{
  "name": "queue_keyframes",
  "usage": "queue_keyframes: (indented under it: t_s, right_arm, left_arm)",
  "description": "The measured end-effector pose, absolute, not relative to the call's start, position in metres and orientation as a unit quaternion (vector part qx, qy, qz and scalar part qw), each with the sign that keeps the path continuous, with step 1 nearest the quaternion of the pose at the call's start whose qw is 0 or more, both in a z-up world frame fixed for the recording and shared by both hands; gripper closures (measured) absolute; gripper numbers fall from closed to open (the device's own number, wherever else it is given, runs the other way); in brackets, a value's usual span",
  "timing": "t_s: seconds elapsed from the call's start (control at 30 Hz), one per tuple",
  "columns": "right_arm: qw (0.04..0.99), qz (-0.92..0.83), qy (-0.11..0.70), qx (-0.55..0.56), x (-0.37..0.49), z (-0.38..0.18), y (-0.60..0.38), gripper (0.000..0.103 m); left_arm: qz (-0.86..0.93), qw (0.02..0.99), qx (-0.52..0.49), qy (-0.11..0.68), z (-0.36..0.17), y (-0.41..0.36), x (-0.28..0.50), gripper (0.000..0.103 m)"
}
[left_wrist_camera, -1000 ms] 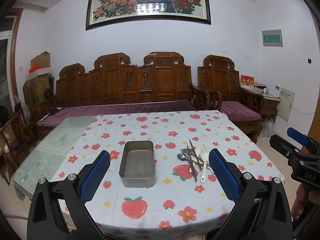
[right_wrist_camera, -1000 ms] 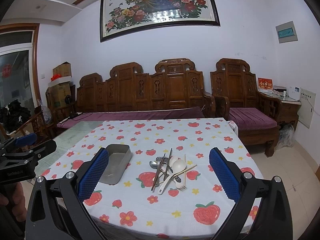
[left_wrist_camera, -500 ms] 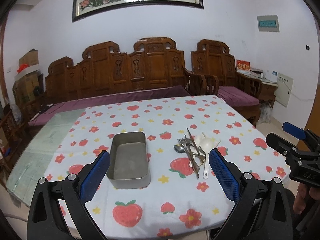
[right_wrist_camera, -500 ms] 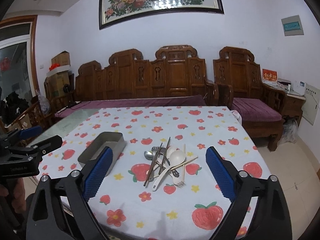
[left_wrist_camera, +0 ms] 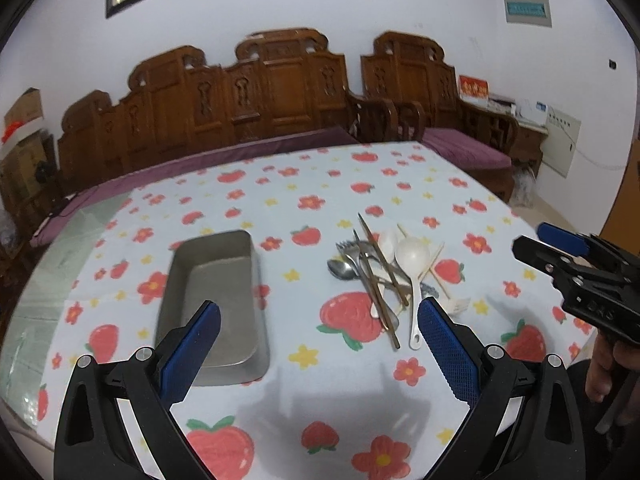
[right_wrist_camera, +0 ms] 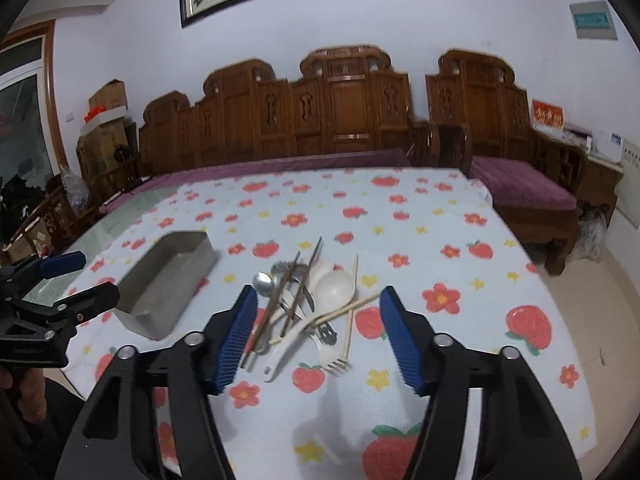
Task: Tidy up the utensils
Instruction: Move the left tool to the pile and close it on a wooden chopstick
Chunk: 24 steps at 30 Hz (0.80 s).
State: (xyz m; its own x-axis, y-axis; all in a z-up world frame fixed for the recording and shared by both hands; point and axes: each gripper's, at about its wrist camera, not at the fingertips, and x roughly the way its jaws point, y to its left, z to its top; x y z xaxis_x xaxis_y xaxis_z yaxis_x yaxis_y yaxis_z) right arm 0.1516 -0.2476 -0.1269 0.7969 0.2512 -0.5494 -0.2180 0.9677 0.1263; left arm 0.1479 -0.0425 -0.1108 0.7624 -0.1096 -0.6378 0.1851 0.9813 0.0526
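A pile of utensils (left_wrist_camera: 382,276) lies on the strawberry-print tablecloth: metal spoon and fork, dark chopsticks, white plastic spoons, pale chopsticks and a white fork. Left of it stands an empty grey metal tin (left_wrist_camera: 214,300). My left gripper (left_wrist_camera: 318,344) hangs open over the near part of the cloth, between tin and pile, holding nothing. My right gripper (right_wrist_camera: 318,340) hovers above the near end of the utensil pile (right_wrist_camera: 308,304); its jaws are closing, and its pads touch nothing. The tin (right_wrist_camera: 168,280) sits to its left.
The table's near edge and right edge (right_wrist_camera: 560,320) drop to a tiled floor. A carved wooden bench (right_wrist_camera: 340,120) with purple cushions stands behind the table. A bare glass strip (left_wrist_camera: 72,248) borders the cloth on the left. The other hand-held gripper (left_wrist_camera: 580,280) shows at each view's side.
Both grippers have come down and forward toward the table, so tin and utensils loom larger. The right gripper's jaws have narrowed; the left's stay wide.
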Motion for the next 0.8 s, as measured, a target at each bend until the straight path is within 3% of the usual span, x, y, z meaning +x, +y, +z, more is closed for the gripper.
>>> queue_keyframes:
  t_s: [0.17,0.47,0.8]
  right_arm:
    - [0.939,0.126,0.319,0.033,0.18,-0.159,-0.253,0.047]
    - [0.922,0.13,0.361,0.05,0.202,-0.203,-0.262,0.048]
    - [0.913,0.133,0.381,0.057,0.204,-0.22,-0.263,0.048]
  left_arm:
    - [-0.093,0.927,0.066,0.358,-0.134,-0.054,0.167,0.014]
    - [-0.132,0.901,0.04,0.412,-0.176,-0.077,0.2,0.033]
    - [-0.146,0.876,0.037,0.458,-0.216,-0.102,0.214,0.066]
